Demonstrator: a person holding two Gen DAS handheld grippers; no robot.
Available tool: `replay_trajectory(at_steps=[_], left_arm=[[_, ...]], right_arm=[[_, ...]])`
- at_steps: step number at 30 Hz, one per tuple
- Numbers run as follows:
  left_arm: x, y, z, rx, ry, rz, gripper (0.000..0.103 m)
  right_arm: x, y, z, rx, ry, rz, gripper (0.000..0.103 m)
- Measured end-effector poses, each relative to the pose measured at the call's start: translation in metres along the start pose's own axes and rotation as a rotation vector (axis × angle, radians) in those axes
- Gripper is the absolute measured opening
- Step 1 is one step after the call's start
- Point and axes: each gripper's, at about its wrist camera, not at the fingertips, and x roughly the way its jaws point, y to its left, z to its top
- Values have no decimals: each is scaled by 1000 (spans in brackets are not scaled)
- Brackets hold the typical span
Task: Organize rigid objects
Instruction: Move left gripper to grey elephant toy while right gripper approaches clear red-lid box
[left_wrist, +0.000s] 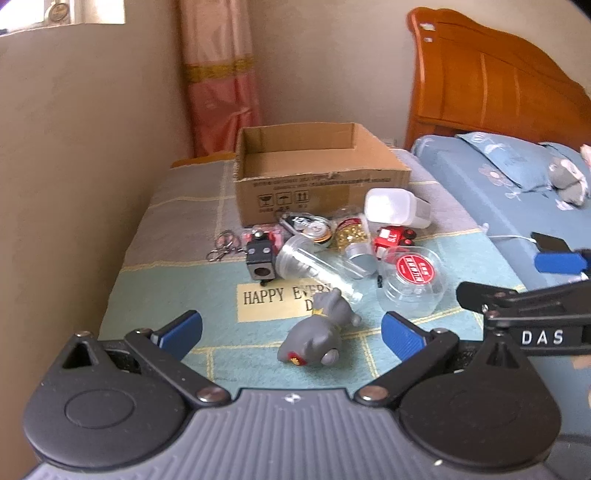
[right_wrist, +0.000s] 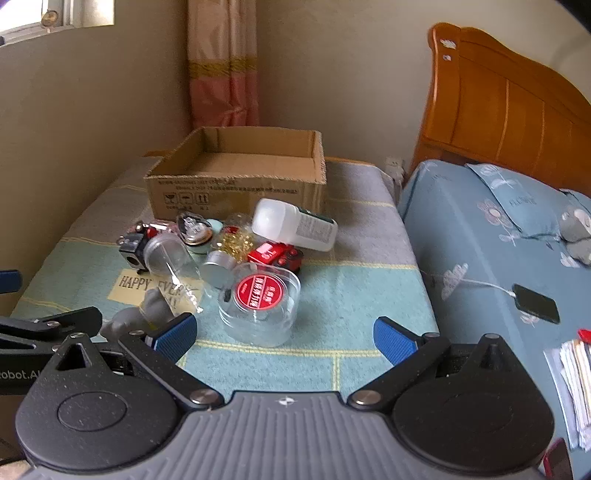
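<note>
An open cardboard box stands at the back of a cloth-covered table. In front of it lies a pile of small objects: a grey toy figure, a clear round case with a red label, a clear tube, a red toy truck, a white bottle, a black cube. My left gripper is open just before the grey toy. My right gripper is open just before the clear case.
A key ring lies left of the pile. A wall runs along the table's left side. A bed with a blue sheet, a phone and a wooden headboard is on the right. The right gripper shows in the left wrist view.
</note>
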Motion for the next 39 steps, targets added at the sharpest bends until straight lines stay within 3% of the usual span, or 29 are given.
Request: replay_trajectory(at_steps=[7,12,21,32,39], left_arm=[[12,9,0,76,10,-46,102],[34,14,-5,101,70,-105,102],[79,6,-20,175,166,-130,102],[103,27,-29,134,204,-117,102],[101,59,-29,97,200,-57,103]], right_arm=[[6,-7,1,-43,-28,49,103],[22,-12,-2,-82,-25,85,103],[70,-16,-19,-117,63,144,103],[107,-10,-29,-132,119,161,103],[112,-11,-32,-150,107,178,103]])
